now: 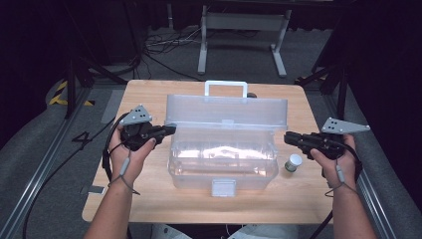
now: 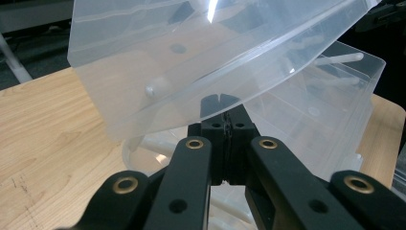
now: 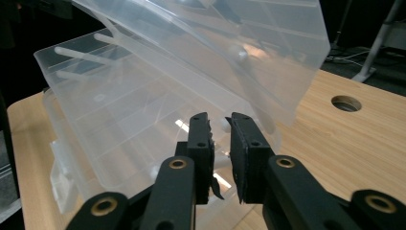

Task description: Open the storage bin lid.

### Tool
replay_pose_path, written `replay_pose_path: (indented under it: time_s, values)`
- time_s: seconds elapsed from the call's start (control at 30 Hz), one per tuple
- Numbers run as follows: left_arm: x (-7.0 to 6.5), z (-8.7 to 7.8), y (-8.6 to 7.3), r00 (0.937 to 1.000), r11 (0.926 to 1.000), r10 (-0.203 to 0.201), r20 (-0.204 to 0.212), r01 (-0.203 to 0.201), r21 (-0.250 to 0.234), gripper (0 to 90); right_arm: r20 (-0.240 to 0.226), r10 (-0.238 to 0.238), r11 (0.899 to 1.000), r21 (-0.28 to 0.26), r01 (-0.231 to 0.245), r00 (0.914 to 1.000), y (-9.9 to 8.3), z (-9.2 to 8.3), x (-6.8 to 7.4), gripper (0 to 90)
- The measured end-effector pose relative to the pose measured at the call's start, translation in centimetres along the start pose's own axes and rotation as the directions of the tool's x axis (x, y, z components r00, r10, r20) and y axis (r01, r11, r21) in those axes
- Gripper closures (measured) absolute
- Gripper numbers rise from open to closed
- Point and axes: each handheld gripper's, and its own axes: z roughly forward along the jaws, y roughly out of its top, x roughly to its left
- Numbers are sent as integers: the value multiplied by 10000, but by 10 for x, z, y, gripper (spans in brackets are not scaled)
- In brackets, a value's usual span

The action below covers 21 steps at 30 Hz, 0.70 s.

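Dark curtains and a grey floor strewn with cables surround the wooden surface (image 1: pixel 149 199), where a clear plastic box (image 1: pixel 222 159) sits in the middle with its lid (image 1: pixel 226 110) raised and leaning back. The left gripper (image 1: pixel 169 130), held in the person's left hand (image 1: pixel 130 149), reaches to the left end of the lid; in the left gripper view its jaws are pressed together with no gap, their tips right at the lid's lower edge (image 2: pixel 158 117), though whether plastic is pinched between them cannot be told. The right gripper (image 1: pixel 288 137), in the right hand (image 1: pixel 338 157), points at the box's right end, jaws slightly parted and holding nothing. A small white-capped jar (image 1: pixel 293 163) stands just beside the box, below that gripper.
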Motion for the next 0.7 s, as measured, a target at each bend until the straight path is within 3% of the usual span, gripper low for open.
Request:
replay_pose_path:
  time_s: [0.2, 0.7]
  values:
    - [2, 1, 2, 10000, 10000, 26, 67, -26, 20, 893, 387, 274, 9991, -334, -261, 9989, -3, -1, 1, 642]
    - [6, 4, 8, 9998, 10000, 57, 204, -58, 72, 885, 1217, 401, 9959, -853, -298, 9918, 2, 12, 11, 521]
